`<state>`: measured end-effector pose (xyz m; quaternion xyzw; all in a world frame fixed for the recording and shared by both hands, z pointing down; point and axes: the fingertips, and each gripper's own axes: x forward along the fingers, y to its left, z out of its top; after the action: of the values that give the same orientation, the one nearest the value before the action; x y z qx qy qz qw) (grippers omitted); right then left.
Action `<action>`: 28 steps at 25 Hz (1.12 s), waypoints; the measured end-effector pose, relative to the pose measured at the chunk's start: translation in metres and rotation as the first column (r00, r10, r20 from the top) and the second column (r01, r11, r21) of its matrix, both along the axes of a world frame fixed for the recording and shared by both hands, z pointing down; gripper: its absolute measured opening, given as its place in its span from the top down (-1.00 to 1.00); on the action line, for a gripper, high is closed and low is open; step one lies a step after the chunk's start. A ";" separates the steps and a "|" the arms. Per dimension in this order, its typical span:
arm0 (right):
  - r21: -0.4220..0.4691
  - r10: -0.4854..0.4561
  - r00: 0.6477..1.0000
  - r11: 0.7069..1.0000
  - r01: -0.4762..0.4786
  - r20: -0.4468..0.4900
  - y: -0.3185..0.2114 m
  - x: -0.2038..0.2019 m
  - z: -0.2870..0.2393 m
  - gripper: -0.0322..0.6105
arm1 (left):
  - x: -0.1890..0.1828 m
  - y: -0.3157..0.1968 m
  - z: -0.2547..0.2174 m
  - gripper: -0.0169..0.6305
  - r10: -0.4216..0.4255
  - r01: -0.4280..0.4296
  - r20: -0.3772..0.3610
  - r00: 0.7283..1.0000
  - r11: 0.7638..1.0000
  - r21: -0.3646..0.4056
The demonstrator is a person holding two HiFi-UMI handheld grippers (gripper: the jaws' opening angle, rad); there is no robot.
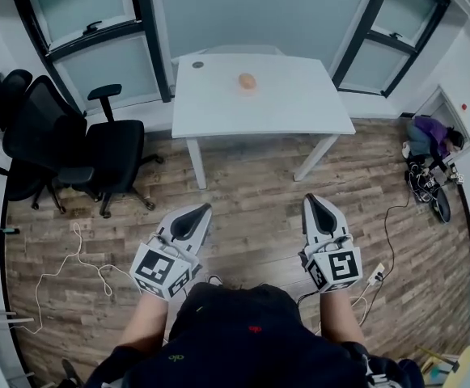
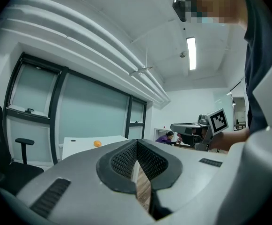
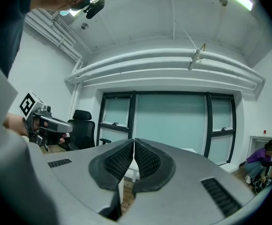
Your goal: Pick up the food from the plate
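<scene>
A small orange piece of food lies on a white table against the far windows, and shows as an orange dot in the left gripper view. No plate can be made out under it. My left gripper and right gripper hang over the wooden floor, well short of the table, both shut with nothing between their jaws. The left gripper's tips and the right gripper's tips meet in their own views. From the left gripper view, the right gripper shows off to the side.
Two black office chairs stand left of the table. Cables trail over the floor at left and at right. A person in purple crouches by the right wall. A dark round spot marks the table's far left corner.
</scene>
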<state>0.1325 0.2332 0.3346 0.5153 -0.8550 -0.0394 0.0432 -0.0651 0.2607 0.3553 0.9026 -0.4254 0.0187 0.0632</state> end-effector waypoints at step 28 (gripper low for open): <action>-0.055 -0.109 0.994 0.993 0.107 -0.020 -0.150 -0.069 0.038 0.82 | -0.063 -0.128 0.031 0.89 -0.093 0.094 0.013 0.996 0.995 -0.046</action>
<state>0.0635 0.0828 0.3722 0.4664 -0.8818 -0.0245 0.0648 -0.1280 0.1330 0.3865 0.8799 -0.4669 0.0305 0.0824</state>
